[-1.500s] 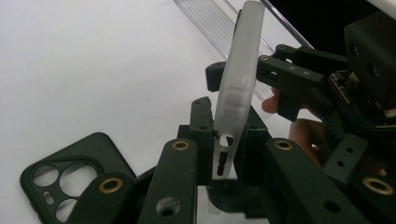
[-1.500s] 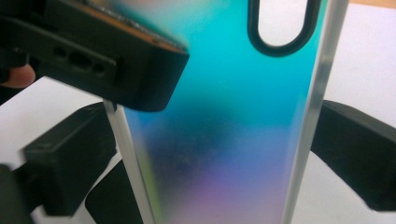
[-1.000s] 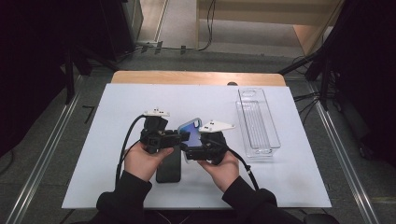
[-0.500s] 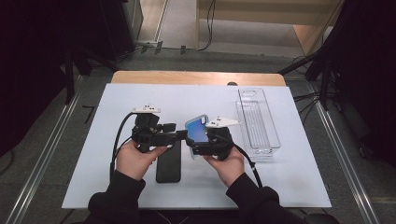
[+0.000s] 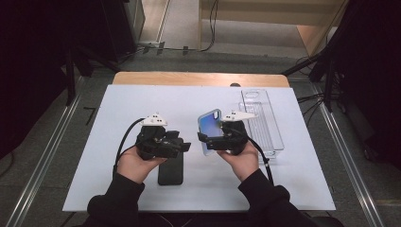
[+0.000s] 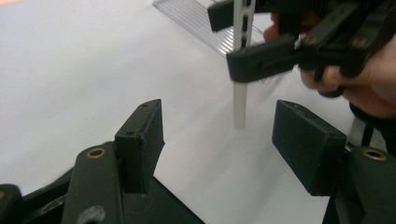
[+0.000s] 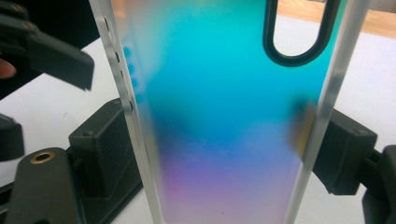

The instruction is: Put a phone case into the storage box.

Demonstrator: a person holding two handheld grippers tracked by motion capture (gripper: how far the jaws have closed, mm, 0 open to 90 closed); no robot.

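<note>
Phone case (image 5: 209, 131) stands upright in the right tongs (image 5: 208, 140), lifted clear of the white worktop (image 5: 118, 109), with its jaws clamped on its two long edges. No brand, label or writing can be read on it. Its back shades from teal-blue at the top to violet lower down, framed by frosted clear edges with small button slots, and a black-rimmed, rounded camera opening sits near its upper end. The left tongs (image 5: 182, 146) stand wide open, empty, just left of the case. A black phone (image 5: 170, 169) lies flat on the worktop under the left hand (image 5: 137, 163). A clear plastic tray (image 5: 265, 123) rests to the right.
</note>
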